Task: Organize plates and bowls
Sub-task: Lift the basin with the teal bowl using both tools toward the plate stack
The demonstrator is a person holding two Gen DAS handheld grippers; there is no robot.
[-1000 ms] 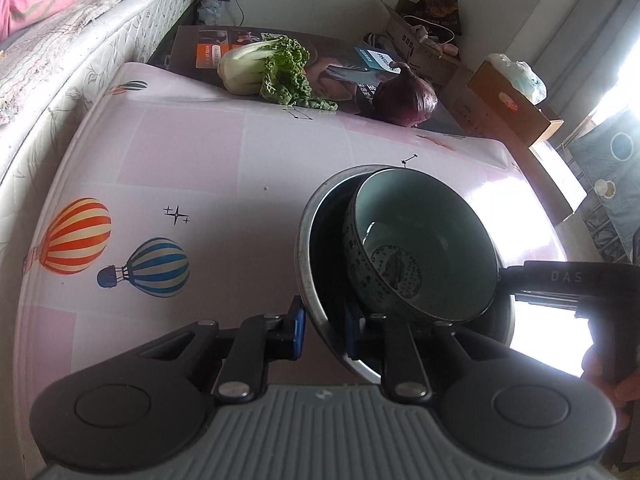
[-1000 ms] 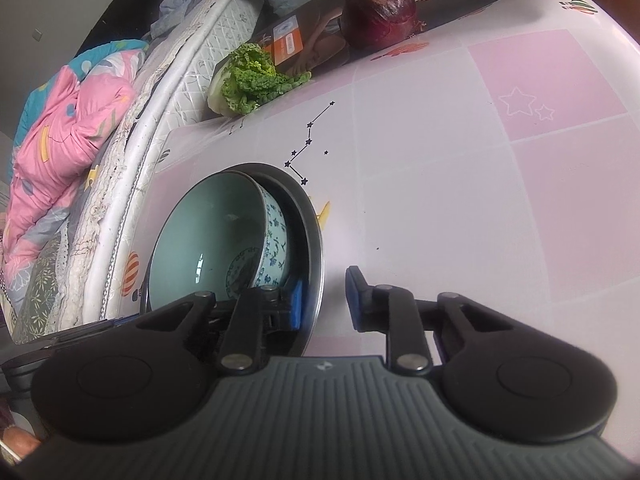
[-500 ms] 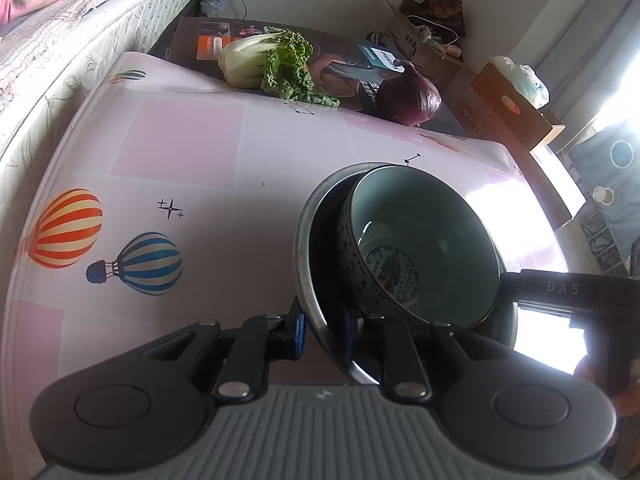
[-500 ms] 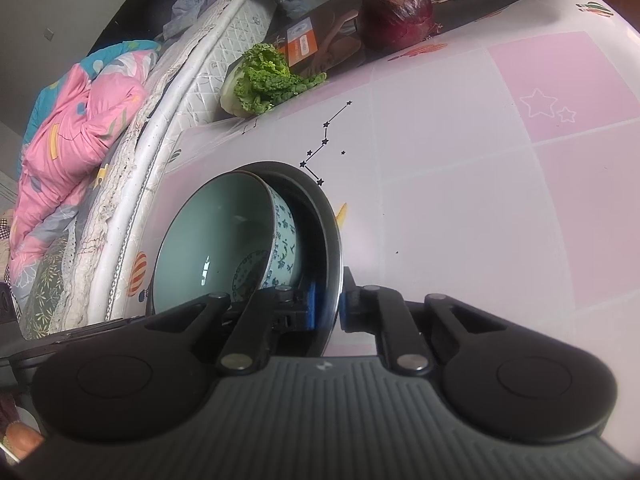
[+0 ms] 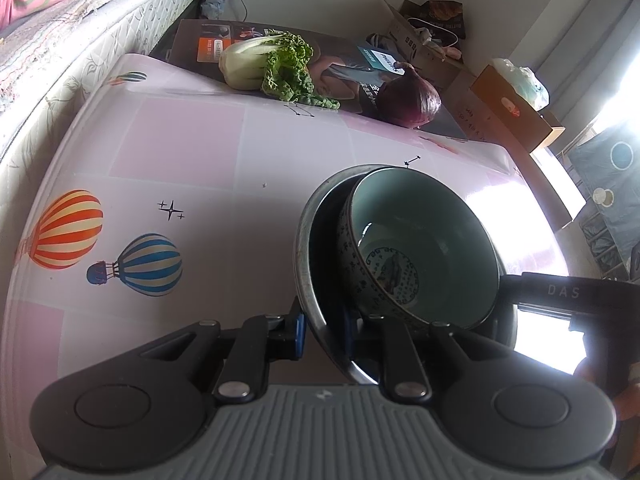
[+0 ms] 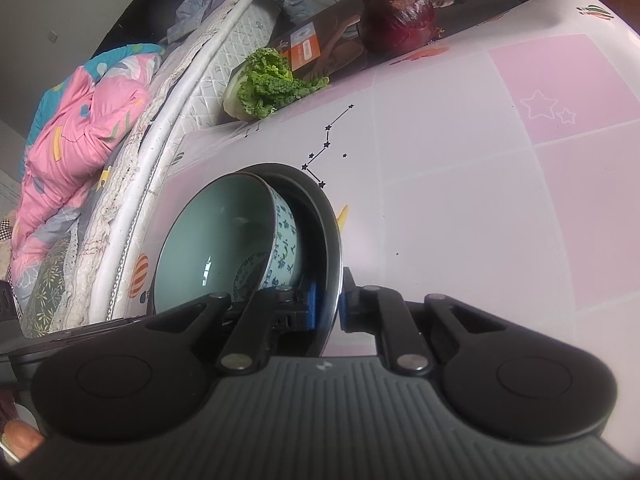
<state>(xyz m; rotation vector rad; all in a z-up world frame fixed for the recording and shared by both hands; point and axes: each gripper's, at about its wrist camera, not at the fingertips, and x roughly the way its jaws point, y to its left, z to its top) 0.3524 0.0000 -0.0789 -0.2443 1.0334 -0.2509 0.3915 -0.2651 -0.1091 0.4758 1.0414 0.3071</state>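
Observation:
A dark metal plate (image 5: 310,248) holds a pale green bowl (image 5: 424,240) with a blue pattern, tilted inside it. My left gripper (image 5: 323,326) is shut on the plate's near rim. In the right wrist view the same plate (image 6: 330,240) and bowl (image 6: 216,240) show from the other side, and my right gripper (image 6: 328,306) is shut on the plate's rim there. The right gripper's body also shows at the right edge of the left wrist view (image 5: 576,292). The plate is held above the pink patterned table (image 5: 180,152).
A leafy cabbage (image 5: 272,64) and a purple onion (image 5: 410,100) lie on a dark box (image 5: 200,40) at the table's far edge. A mattress (image 5: 80,40) runs along the left. Cardboard boxes (image 5: 512,112) stand at the back right.
My right gripper has closed onto the plate's rim. Both grippers have lifted the plate and bowl slightly, and the table view has shifted a little.

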